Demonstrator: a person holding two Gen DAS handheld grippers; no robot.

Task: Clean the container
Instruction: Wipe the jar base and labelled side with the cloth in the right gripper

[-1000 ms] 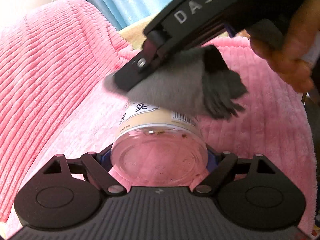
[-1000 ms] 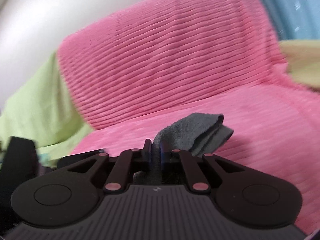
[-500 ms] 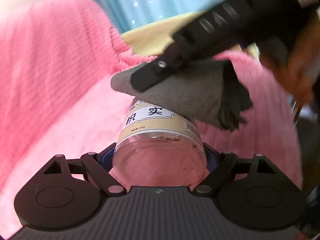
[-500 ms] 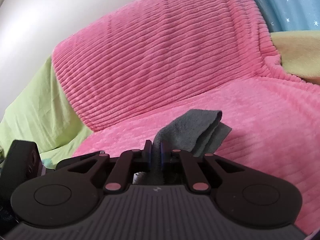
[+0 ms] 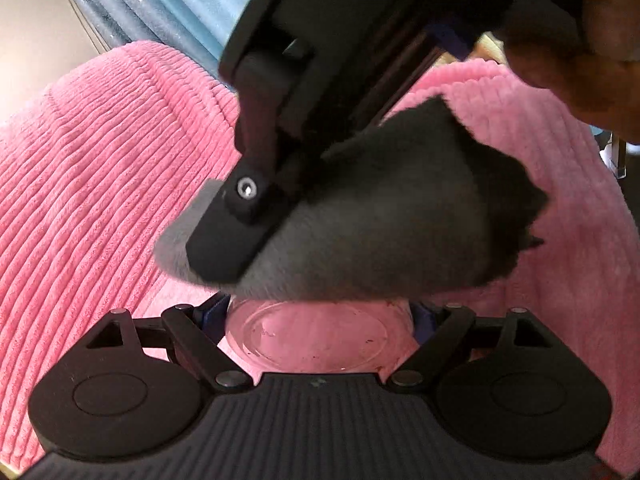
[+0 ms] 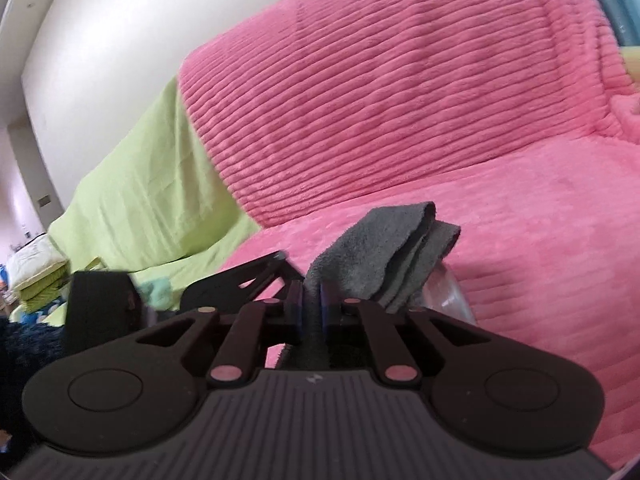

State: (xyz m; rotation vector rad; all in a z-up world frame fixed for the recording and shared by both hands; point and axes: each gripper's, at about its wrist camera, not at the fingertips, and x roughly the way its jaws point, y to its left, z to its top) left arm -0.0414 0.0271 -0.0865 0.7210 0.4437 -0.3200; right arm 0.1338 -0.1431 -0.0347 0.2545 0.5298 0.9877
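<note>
So that the clear container (image 5: 308, 332) stays put, base toward camera, clamped near centre in left gripper (image 5: 316, 320) over pink blanket (image 5: 100, 184); grey cloth (image 5: 360, 232) pinched tight in right gripper (image 6: 318, 304), pressed onto container's upper side for wiping.

Left wrist view: grey cloth (image 5: 380, 232) and right gripper (image 5: 224, 248) blocked frame centre, covering the jar (image 5: 316, 336). Pink blanket (image 5: 100, 184) at left lay open; hand (image 5: 592, 52) crowded upper right.
</note>
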